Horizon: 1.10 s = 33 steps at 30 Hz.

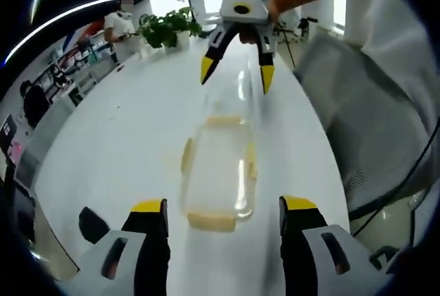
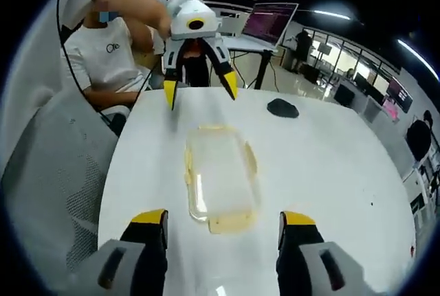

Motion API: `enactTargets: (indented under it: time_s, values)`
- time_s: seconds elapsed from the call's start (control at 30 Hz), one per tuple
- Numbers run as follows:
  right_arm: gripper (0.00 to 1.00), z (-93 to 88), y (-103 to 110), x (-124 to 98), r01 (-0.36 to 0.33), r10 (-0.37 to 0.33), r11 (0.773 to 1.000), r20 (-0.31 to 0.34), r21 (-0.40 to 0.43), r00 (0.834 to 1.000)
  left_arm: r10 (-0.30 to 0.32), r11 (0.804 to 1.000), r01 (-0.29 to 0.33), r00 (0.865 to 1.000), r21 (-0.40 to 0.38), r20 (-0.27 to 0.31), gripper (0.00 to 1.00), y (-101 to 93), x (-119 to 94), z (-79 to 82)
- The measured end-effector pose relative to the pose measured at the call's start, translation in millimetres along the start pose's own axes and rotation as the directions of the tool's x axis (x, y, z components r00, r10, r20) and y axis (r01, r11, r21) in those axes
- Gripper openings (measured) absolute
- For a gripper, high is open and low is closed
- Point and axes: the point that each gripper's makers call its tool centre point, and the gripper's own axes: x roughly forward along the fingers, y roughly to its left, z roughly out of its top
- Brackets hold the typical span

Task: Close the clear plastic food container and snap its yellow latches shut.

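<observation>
The clear plastic food container (image 1: 220,176) lies on the white table (image 1: 124,138) at the centre of the left gripper view, its long side running away from the camera, with pale yellow latches (image 1: 212,221) at its near end and along its sides. Whether the lid is fully seated cannot be told. In the right gripper view the same container (image 2: 221,176) sits in the middle of the frame, a latch (image 2: 232,223) at its lower end.

The left gripper (image 1: 223,207) has its yellow-tipped jaws apart at the bottom of its own view, one on each side of the container's near end, not touching it. The right gripper (image 1: 236,76) hangs in the upper centre of that view, jaws spread above the container's far end.

A potted plant (image 1: 165,28) stands upper left, and a dark object (image 2: 282,108) lies on the table in the right gripper view.
</observation>
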Motion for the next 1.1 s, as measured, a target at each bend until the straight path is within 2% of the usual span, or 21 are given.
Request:
enactTargets:
  time_s: [0.1,0.17,0.37,0.5,0.8,1.1]
  values:
    - [0.62,-3.2,-1.1,4.4,-0.010,0.010,1.000,-0.013,-0.006,1.000,-0.010,1.000,0.010,1.000,0.006,-0.007,0.63,0.7,4.4,-2.0]
    - [0.61,-6.9,-1.5,7.7,-0.018,0.017,1.000,-0.034,-0.018,0.999,0.006,1.000,-0.005,1.000,0.014,-0.027,0.64,5.2,7.2,-7.1]
    - [0.58,-10.2,-3.8,15.4,-0.031,0.030,0.999,-0.046,-0.031,0.998,-0.007,1.000,0.008,0.999,0.014,-0.043,0.60,6.6,12.9,-14.5]
    - [0.57,-18.2,-7.8,21.1,-0.028,0.024,0.999,-0.091,-0.045,0.996,-0.029,0.999,0.032,0.997,0.035,-0.066,0.59,3.5,16.8,-18.7]
    - [0.55,-21.8,-5.8,29.7,-0.055,0.049,0.997,-0.111,-0.055,0.993,-0.055,0.997,0.060,0.991,0.041,-0.118,0.56,3.7,25.2,-33.9]
    - [0.53,-26.8,-7.0,34.5,-0.076,0.067,0.995,-0.132,-0.065,0.989,-0.072,0.996,0.079,0.988,0.041,-0.138,0.53,5.3,32.3,-37.3]
